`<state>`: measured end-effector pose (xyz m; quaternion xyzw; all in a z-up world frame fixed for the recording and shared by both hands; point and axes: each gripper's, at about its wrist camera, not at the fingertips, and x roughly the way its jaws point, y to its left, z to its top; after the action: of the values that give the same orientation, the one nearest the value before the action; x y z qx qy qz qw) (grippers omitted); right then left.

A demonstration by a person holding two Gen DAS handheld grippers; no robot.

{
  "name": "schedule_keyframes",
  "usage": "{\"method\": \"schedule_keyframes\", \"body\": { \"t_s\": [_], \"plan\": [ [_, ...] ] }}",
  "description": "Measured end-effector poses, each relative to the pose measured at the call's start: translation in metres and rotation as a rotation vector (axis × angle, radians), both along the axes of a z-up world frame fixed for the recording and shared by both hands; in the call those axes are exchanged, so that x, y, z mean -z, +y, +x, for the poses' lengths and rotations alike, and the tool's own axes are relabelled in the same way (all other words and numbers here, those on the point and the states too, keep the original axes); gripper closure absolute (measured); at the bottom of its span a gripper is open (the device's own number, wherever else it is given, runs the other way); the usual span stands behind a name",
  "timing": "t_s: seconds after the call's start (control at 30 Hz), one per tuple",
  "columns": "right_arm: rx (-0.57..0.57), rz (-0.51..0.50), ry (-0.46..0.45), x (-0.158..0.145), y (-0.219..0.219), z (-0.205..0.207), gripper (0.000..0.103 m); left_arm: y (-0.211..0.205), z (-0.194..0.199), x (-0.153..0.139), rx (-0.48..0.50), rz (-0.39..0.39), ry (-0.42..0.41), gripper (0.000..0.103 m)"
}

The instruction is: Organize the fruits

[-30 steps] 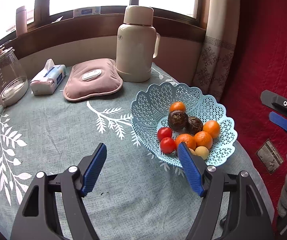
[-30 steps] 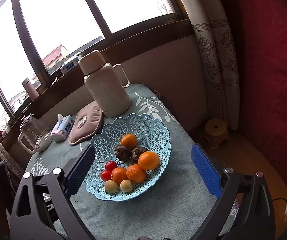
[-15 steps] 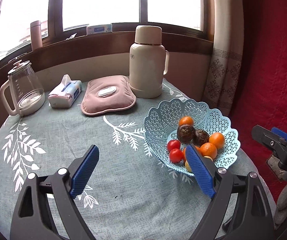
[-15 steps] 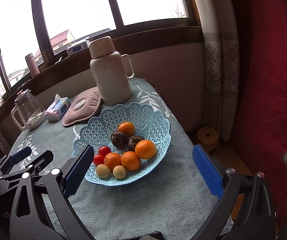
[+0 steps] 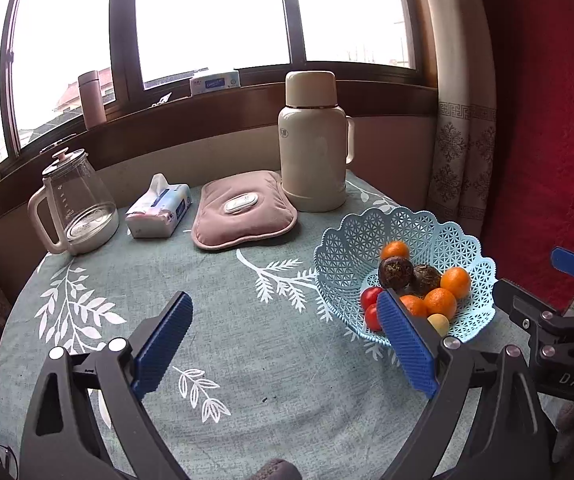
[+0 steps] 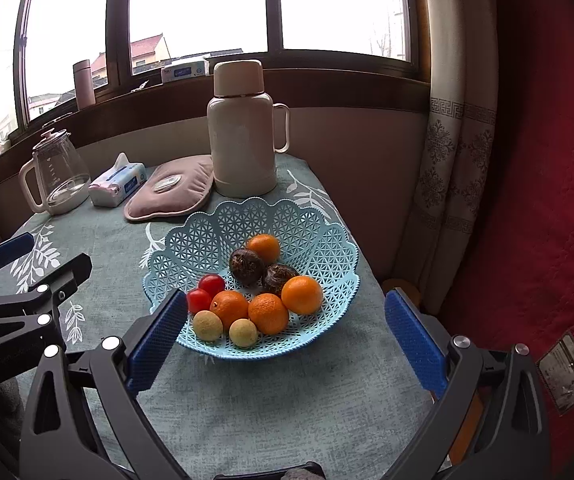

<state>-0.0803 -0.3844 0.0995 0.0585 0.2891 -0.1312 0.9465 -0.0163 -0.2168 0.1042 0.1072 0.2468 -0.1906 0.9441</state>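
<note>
Left gripper point(image 5: 283, 340) jaws opening, nothing between them, right gripper point(image 6: 287, 328) spread wide and empty, oranges point(image 6: 267, 313), tomatoes point(image 6: 199, 300) and other fruits in blue basket point(image 6: 223, 236) on bench point(image 5: 247, 364).

Left claw point(image 5: 283, 344) opening, empty, above tablecloth point(image 5: 227, 304); fruit basket point(image 5: 407, 240) right, beside flask point(image 5: 313, 144).

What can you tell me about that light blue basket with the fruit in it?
The basket is pale blue openwork, plastic by its look, with a scalloped rim flaring into a shallow bowl. It sits upright on the leaf-print tablecloth near the table's right edge, in front of the cream flask. Inside lie oranges, two red fruits, two dark brown ones and two small tan ones. Nothing grips it.
</note>
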Motion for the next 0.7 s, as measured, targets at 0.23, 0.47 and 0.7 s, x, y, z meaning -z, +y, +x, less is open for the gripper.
{"method": "schedule_keyframes", "body": {
  "t_s": [0.23, 0.47, 0.7],
  "plan": [
    [0.008, 0.023, 0.005, 0.003, -0.003, -0.001, 0.003, 0.003, 0.002, 0.003, -0.015, -0.002, 0.010, 0.010],
    [-0.026, -0.002, 0.062, 0.020, 0.004, 0.007, 0.003, 0.003, 0.001, 0.010, -0.026, 0.016, 0.016, 0.010],
    [-0.057, -0.030, 0.080, 0.025, 0.012, 0.011, 0.003, 0.004, 0.001, 0.013, -0.027, 0.016, 0.021, 0.010]
  ]
}}
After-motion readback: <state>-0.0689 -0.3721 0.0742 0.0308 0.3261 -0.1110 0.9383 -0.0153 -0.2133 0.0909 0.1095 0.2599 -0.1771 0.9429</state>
